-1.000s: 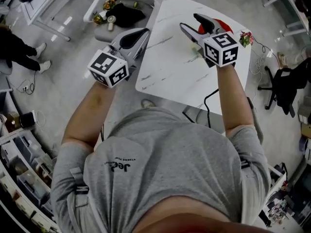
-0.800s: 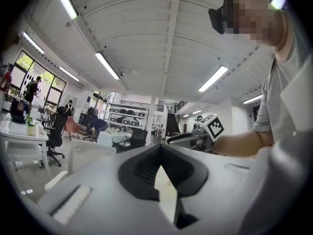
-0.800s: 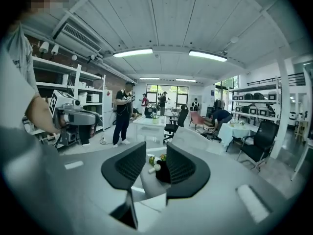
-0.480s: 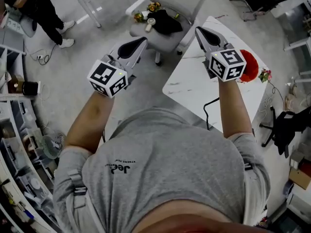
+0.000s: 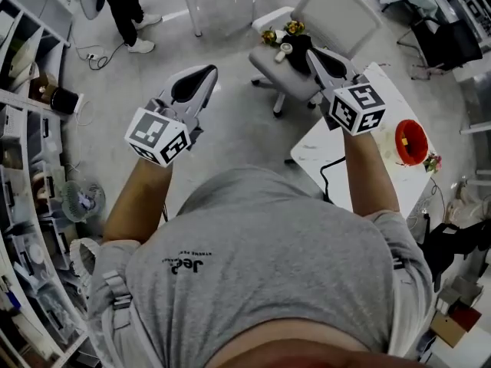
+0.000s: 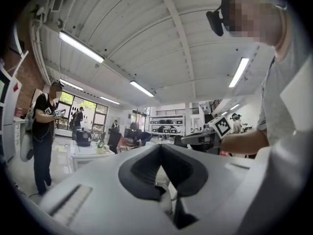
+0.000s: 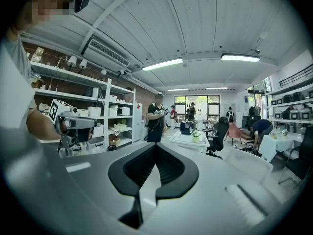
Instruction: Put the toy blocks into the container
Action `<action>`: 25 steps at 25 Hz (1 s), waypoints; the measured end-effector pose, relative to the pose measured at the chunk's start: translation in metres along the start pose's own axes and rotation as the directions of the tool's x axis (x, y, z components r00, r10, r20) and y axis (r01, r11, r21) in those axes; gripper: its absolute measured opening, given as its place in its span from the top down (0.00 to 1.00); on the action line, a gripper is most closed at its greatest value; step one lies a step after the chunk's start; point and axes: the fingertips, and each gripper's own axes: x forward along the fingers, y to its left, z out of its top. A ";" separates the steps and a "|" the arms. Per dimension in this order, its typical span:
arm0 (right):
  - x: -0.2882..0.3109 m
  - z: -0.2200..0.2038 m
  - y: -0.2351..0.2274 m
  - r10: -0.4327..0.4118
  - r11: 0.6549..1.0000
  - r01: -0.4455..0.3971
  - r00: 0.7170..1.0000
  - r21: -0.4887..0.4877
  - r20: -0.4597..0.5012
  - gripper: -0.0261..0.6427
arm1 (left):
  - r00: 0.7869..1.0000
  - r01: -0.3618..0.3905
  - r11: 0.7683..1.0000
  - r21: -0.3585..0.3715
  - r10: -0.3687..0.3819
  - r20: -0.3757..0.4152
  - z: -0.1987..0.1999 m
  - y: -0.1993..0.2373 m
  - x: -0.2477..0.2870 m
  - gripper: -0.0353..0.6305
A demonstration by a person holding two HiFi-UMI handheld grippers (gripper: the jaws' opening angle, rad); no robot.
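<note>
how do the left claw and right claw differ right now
The left claw shows over bare floor, while the right claw shows over the grey chair next to the white table. In the head view the left claw slants up toward the right, and the right claw slants up toward the left. Shared: both claws are shut, with nothing between their jaws.

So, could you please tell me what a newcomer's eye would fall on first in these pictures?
The left tool and the right tool, each with a marker cube, are held out shut and empty in front of the person. The red container sits on the white table at the head view's right.
</note>
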 end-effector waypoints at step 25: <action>0.113 0.030 0.188 0.288 0.958 -0.288 0.957 -0.017 0.021 0.96 | 0.931 -0.364 0.931 -0.038 0.364 0.006 0.013 0.111 -0.228 0.86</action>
